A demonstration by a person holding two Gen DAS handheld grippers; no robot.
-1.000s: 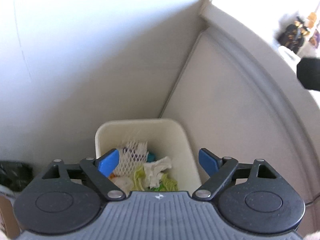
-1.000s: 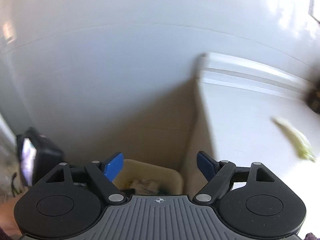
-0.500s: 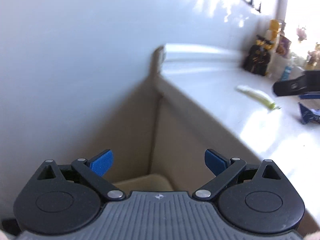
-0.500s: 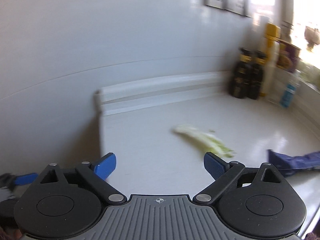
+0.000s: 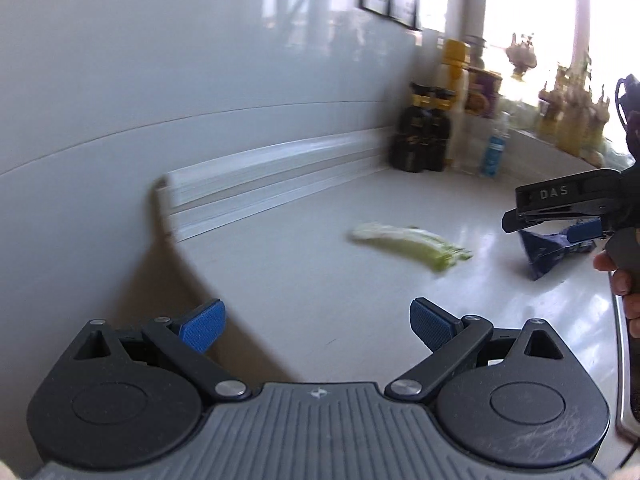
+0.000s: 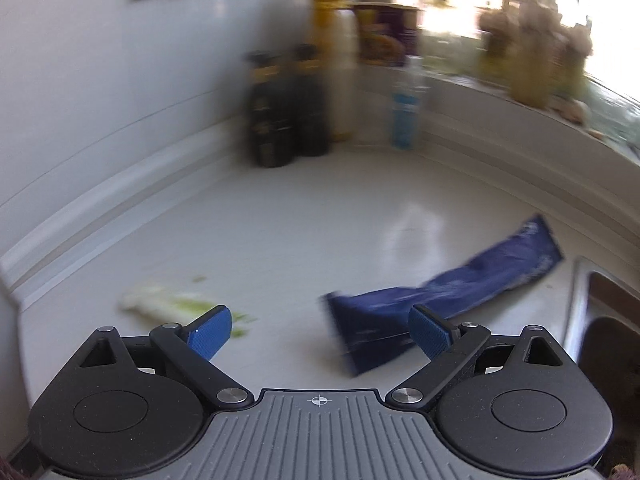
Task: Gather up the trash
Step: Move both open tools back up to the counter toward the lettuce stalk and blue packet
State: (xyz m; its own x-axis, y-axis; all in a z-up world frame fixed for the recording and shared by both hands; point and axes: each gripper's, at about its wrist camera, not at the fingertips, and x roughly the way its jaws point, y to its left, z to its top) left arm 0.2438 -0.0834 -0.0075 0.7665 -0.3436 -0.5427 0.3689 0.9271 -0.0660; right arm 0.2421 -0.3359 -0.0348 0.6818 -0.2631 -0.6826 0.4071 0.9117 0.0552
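Both grippers hang over a white counter (image 5: 304,280) with their blue pads spread wide and nothing between them. The left gripper (image 5: 316,322) sits at the counter's left end, near the edge where the top drops away. Ahead of it, well apart, lies a pale green leaf (image 5: 408,242), and farther right a crumpled blue wrapper (image 5: 548,252). The right gripper (image 6: 320,332) points down at the counter, with the wrapper (image 6: 440,292) just beyond its right pad and the leaf (image 6: 168,304) just beyond its left pad; neither piece is touched. In the left view the right gripper (image 5: 560,208) shows side-on above the wrapper, with a hand (image 5: 624,280) on its grip. Two dark bottles (image 5: 420,140), a yellow bottle (image 5: 454,80) and a small blue bottle (image 5: 494,152) stand in the far corner against the wall. A steel sink (image 6: 600,300) rim shows at the near right.
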